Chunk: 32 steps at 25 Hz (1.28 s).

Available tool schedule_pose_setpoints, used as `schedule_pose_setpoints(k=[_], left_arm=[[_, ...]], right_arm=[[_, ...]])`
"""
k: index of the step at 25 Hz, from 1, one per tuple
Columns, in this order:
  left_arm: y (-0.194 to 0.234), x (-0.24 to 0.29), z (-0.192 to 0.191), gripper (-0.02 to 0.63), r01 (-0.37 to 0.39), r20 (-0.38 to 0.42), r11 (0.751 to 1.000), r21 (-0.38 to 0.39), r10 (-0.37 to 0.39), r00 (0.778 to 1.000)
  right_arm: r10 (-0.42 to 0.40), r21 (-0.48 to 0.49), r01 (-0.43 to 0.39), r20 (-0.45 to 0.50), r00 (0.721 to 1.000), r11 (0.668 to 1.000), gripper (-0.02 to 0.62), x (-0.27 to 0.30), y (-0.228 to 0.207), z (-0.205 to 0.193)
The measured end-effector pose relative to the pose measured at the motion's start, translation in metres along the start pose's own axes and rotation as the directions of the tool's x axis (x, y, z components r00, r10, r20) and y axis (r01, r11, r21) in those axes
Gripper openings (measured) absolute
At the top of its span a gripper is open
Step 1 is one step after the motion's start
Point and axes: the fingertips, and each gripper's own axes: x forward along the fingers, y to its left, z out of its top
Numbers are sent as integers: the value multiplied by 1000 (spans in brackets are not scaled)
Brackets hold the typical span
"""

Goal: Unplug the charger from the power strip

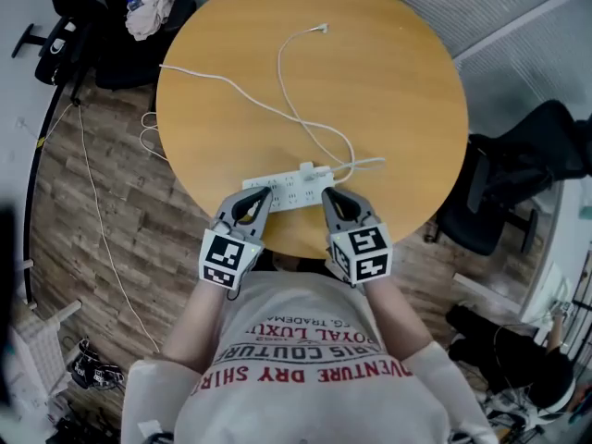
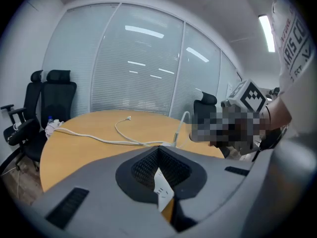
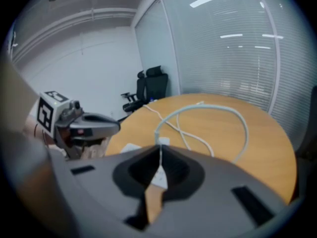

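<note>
Beside glass walls [image 2: 138,63], a table [image 1: 388,81] bears the charger [image 1: 305,167].

A: Table [image 1: 398,81]?
B: Tan wood grain. Power strip [image 1: 287,191], charger [image 1: 306,167] and cable [image 1: 280,63] are all white.
A: Grippers?
B: Left gripper [image 1: 262,192] and right gripper [image 1: 326,193] are grey, with black-and-white square patterns on the marker cubes [image 1: 225,257].
A: Rest?
B: Floor [image 1: 120,220] is grey-brown planks. Shirt [image 1: 305,340] is pale with red and dark lettering. Chair [image 1: 504,192] is black.
</note>
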Motion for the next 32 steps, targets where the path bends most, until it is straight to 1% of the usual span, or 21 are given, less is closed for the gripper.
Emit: schedule_pose_setpoints(k=[2,4,7,8,9,10,12,16,18,22,24,28,29,30,31,32], left_arm=[[-2,13,-21,29,58,-66,998,5,-57,996],[-7,25,-43,29,114,-139,993,24,-109,984],[-10,40,-73,29,153,-243,985,79,-130,961],[-10,45,-81,29,164,-269,983,88,-135,954],[-11,49,-85,29,176,-288,980,90,-143,947],[-12,54,-89,29,188,-302,978,87,-153,941],[-13,61,-94,29,202,-338,976,81,-164,927],[-12,68,-103,29,216,-425,972,93,-158,891],[-12,69,-105,29,219,-439,972,82,-162,884],[-13,69,-105,29,226,-450,973,37,-185,873],[-13,70,-105,29,229,-449,973,31,-191,873],[-14,70,-104,29,232,-441,972,44,-190,877],[-14,70,-104,29,234,-440,971,48,-190,878],[-14,71,-104,29,236,-439,971,50,-191,878],[-14,71,-104,29,237,-439,970,50,-192,878],[-14,71,-104,29,238,-439,970,50,-193,878]], right_arm=[[-4,11,4,-33,999,1000,29,8,1,-8],[7,29,-6,-56,998,1000,29,15,4,-14],[17,54,-13,-76,997,998,32,22,6,-19],[17,59,-12,-83,996,998,43,25,5,-20],[17,63,-11,-92,996,998,93,27,5,-22],[17,65,-10,-103,995,998,129,30,5,-24],[11,62,-4,-123,992,998,161,37,4,-26],[-12,44,20,-166,986,999,213,52,2,-28],[-24,39,33,-190,981,999,229,60,2,-30],[-51,33,60,-242,969,998,230,73,0,-33],[-67,36,80,-271,960,996,229,79,-2,-36],[-111,59,136,-310,944,989,222,89,-6,-39],[-123,60,149,-318,940,987,218,91,-7,-40],[-136,60,163,-324,936,985,188,92,-8,-41],[-148,58,176,-329,933,983,170,93,-9,-41],[-157,56,186,-334,929,981,169,94,-10,-41]])
